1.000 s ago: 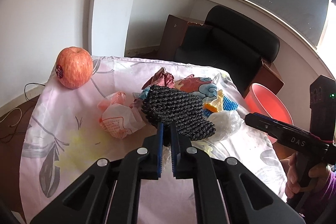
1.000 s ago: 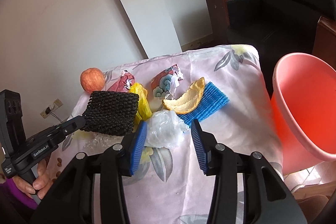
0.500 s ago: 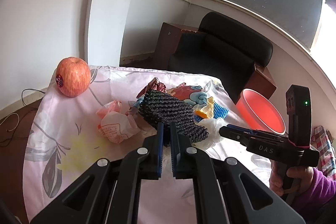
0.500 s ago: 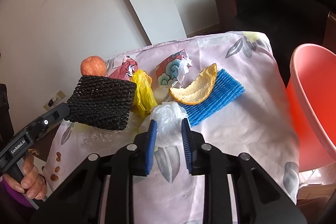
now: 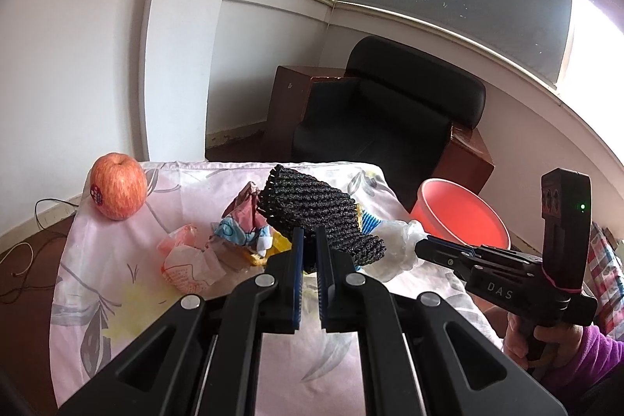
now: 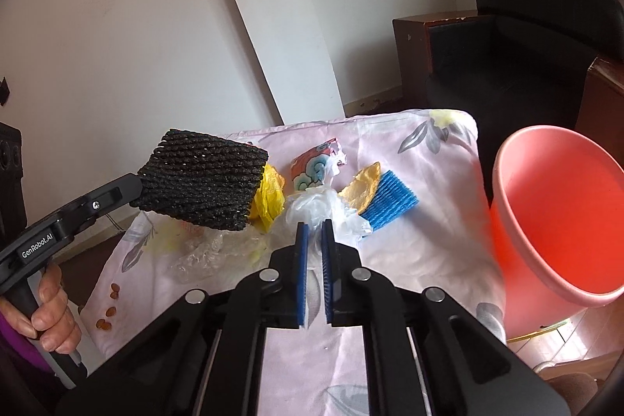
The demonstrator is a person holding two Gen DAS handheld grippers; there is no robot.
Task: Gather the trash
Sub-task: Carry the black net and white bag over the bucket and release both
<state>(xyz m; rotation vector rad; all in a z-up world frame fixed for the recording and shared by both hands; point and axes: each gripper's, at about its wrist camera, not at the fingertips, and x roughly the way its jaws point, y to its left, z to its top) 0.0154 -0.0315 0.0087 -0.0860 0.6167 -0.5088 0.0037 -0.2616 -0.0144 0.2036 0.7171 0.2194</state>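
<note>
Right wrist view shows the right gripper (image 6: pixel 314 234) pinching the white plastic bag (image 6: pixel 323 209) mid-table while the left gripper (image 5: pixel 306 240) holds the black foam net (image 6: pixel 202 180) aloft, both presumably bound for the pink bin (image 6: pixel 561 217) beyond the table's right edge.

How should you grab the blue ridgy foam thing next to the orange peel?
Probably by the far right corner of the blue foam sleeve, coming from the red basin side. That end lies flat and bare on the tablecloth, while the orange peel rests against its left edge and the white plastic bag crowds its near end. One pad above, one below.
</note>
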